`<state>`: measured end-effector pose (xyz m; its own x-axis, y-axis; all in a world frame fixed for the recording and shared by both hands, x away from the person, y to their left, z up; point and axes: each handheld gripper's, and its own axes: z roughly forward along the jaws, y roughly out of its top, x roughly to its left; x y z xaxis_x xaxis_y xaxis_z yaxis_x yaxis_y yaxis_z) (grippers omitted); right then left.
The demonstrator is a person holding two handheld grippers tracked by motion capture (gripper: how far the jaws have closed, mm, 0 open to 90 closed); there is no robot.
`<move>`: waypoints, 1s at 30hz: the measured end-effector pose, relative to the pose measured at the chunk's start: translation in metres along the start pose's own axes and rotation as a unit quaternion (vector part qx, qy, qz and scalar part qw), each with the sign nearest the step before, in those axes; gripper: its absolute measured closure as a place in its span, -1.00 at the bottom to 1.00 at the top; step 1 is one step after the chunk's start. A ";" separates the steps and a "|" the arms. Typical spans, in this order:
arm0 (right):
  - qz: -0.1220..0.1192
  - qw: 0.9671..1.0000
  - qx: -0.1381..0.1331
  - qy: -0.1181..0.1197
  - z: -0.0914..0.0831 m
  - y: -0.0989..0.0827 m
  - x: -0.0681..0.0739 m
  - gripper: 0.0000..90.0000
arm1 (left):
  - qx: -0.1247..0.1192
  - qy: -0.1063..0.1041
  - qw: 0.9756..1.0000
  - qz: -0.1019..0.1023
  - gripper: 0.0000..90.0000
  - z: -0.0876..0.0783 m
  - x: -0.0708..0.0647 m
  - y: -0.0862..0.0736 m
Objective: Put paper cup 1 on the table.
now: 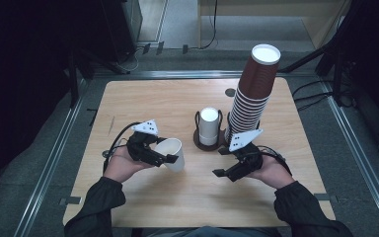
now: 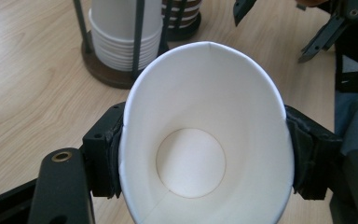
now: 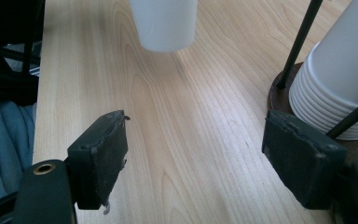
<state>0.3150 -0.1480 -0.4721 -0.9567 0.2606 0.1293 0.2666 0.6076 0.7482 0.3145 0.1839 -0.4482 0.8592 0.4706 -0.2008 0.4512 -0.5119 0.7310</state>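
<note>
tabletop (image 1: 177,98): pale wood-grain board, rounded corners.
brown stack (image 1: 251,94): tall leaning column of ribbed paper cups, white inside.
white stack (image 1: 208,126): short nest of cups in a round dark wire holder.
white cup (image 2: 205,140): smooth paper cone, squeezed oval, near left edge.
left tool (image 1: 170,159): clamped on the white cup.
right tool (image 3: 200,163): wide apart, holding nothing.

Your left tongs (image 1: 170,159), at lower left of the high view, are clamped with both pads pressing. Your right tongs (image 1: 221,162), lower right of centre, gape wide and hold nothing.
</note>
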 end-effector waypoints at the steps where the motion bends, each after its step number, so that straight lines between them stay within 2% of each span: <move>1: 0.000 1.000 0.001 0.002 0.000 0.000 -0.001 -0.49 | 0.001 0.004 1.000 0.001 -0.40 -0.002 0.001 -0.001; 10: 0.003 1.000 0.021 0.010 0.007 -0.001 -0.006 -0.49 | -0.004 0.031 0.999 -0.024 -0.40 -0.019 0.016 -0.014; 15: 0.004 1.000 0.014 0.010 0.007 0.000 -0.007 -0.49 | -0.001 0.042 0.999 -0.033 -0.41 -0.024 0.024 -0.022; 25: 0.008 1.000 0.018 0.007 0.006 -0.002 -0.009 -0.49 | 0.004 0.067 0.997 -0.039 -0.43 -0.030 0.039 -0.031; 30: 0.013 1.000 0.016 0.009 0.006 -0.002 -0.008 -0.49 | 0.003 0.085 0.995 -0.047 -0.44 -0.037 0.048 -0.037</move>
<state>0.3225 -0.1466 -0.4783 -0.9517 0.2620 0.1603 0.2938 0.6244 0.7238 0.3300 0.2520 -0.4609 0.7604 0.6307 -0.1546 0.5297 -0.4647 0.7096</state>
